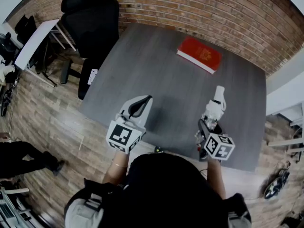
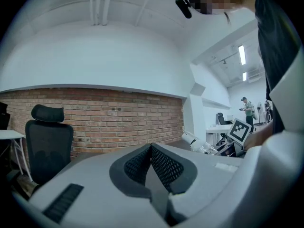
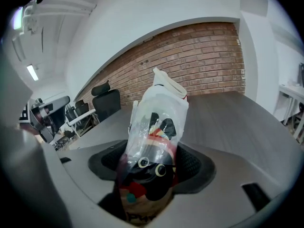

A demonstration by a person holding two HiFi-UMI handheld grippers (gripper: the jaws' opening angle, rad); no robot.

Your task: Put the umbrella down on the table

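Note:
My right gripper (image 1: 209, 125) is shut on a folded umbrella (image 1: 215, 106) in a clear plastic sleeve, holding it over the near right part of the grey table (image 1: 156, 65). In the right gripper view the umbrella (image 3: 156, 137) sticks out forward between the black pads, white tip away from me, with a black, red and yellow print showing through the plastic. My left gripper (image 1: 145, 100) hangs over the table's near left edge, jaws shut with nothing between them. In the left gripper view its pads (image 2: 164, 165) meet at the tip, and the umbrella's white end (image 2: 195, 144) shows at the right.
A red book (image 1: 199, 53) lies at the far side of the table. A black office chair (image 1: 92, 23) stands at the table's far left corner, by a brick wall (image 1: 199, 4). A white desk (image 1: 35, 37) stands further left. A person's legs (image 1: 23, 158) show on the floor at left.

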